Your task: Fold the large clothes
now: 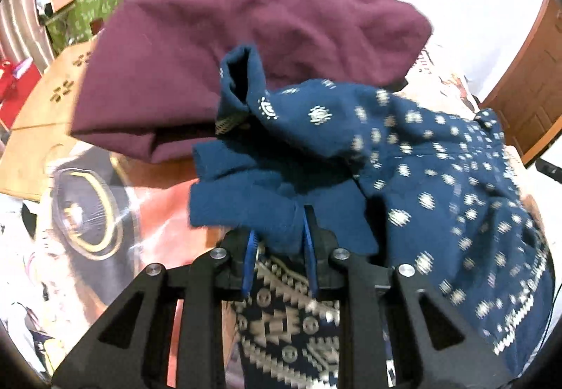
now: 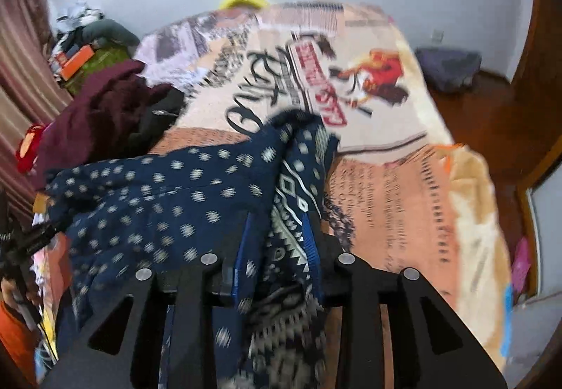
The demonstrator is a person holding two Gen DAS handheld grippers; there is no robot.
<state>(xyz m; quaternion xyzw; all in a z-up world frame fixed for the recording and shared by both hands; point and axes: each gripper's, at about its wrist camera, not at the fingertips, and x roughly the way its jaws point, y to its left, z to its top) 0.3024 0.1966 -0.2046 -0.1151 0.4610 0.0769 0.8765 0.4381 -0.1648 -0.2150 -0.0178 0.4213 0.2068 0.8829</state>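
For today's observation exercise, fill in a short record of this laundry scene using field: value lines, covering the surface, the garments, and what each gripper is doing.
surface: bed with a printed bedspread
garment in work: navy patterned garment, bunched, not yet folded flat
other garment: maroon garment, heaped behind the navy one in the left wrist view
left gripper: closed on a plain blue part of the navy garment
right gripper: closed on a patterned edge of the same garment
image quality: motion blur in both views

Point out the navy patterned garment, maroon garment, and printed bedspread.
navy patterned garment (image 1: 439, 150), left wrist view, dotted panel.
maroon garment (image 1: 210, 48), left wrist view, broad upper face.
printed bedspread (image 2: 386, 195), right wrist view, bare orange text area.
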